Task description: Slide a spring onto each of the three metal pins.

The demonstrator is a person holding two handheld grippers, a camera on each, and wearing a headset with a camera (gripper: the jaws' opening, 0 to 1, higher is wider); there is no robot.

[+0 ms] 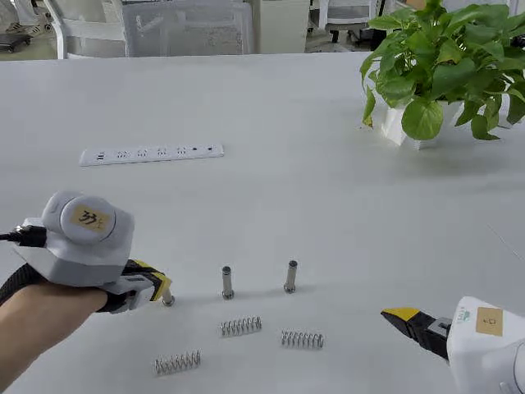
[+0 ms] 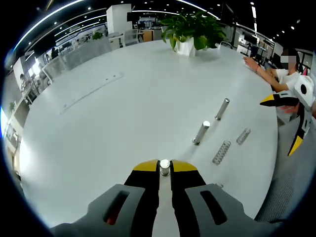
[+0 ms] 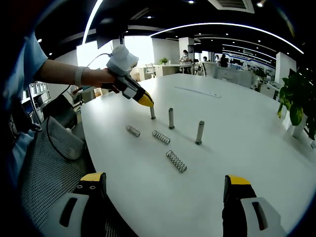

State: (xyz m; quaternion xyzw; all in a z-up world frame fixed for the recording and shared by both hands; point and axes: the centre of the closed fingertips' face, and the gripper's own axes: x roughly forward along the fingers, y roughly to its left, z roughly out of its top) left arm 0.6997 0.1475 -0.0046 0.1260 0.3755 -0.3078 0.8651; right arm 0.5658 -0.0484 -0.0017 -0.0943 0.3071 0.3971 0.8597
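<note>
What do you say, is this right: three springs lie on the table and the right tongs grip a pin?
Wrong side: the left tongs grip the pin, as the left gripper view shows. The three springs do lie on the table.

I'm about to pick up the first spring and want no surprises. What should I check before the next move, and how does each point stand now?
1. Left claw shut on leftmost silver metal pin: ok.
2. Middle silver pin and right silver pin upright: ok.
3. Left coiled wire spring, middle spring, right spring loose on white table, none on a pin: ok.
4. Right claw open, empty: ok.
5. Grip firmness on leftmost pin: cannot tell.
</note>
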